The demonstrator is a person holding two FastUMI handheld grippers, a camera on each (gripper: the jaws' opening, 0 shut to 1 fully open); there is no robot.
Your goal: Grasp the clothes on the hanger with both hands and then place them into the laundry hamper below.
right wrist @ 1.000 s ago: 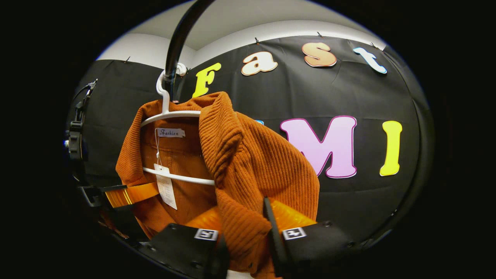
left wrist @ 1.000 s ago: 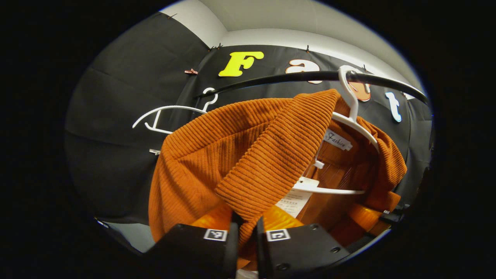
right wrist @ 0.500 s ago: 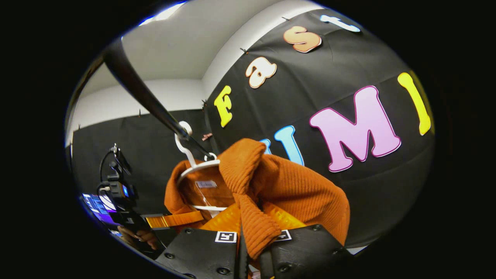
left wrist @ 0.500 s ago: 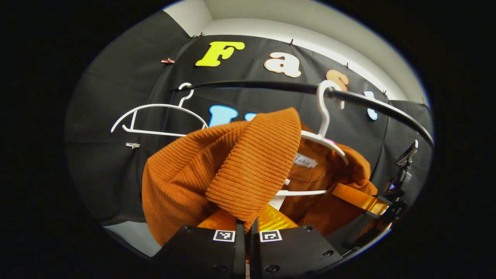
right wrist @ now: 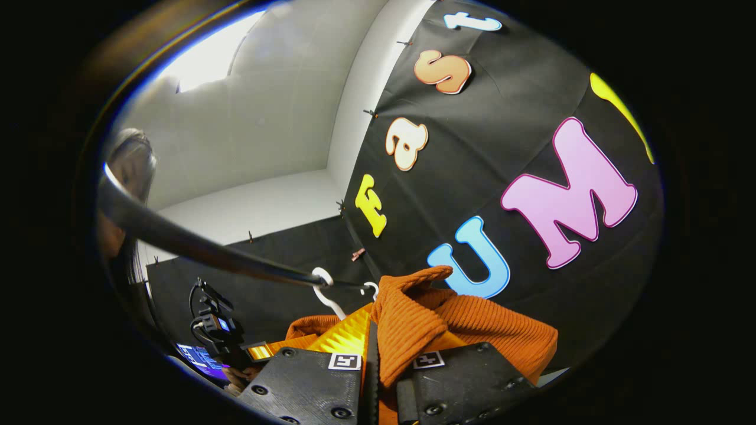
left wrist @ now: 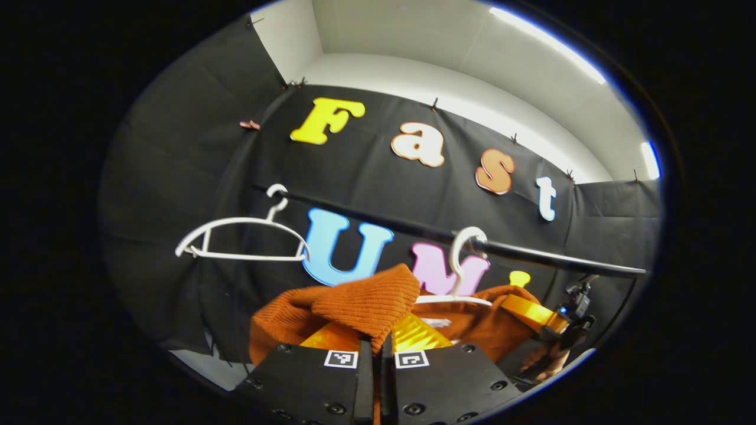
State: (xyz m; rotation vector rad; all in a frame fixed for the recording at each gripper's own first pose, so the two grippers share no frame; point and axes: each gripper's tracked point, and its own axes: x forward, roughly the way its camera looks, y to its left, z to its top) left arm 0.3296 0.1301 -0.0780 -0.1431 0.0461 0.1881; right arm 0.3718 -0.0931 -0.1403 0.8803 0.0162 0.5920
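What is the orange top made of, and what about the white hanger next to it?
The orange top looks like soft ribbed fabric, maybe corduroy or knit: fine parallel ridges, matte. The empty white hanger looks like thin smooth plastic or coated wire; I can't tell which.

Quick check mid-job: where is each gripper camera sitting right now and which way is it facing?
Left gripper view: rides the left hand-held gripper, tilted up at the rail, empty hanger and orange garment; the other hand-held gripper at right.
Right gripper view: rides the right hand-held gripper, rolled, facing upward; garment clamped.
Shared: garment, rail, wall.
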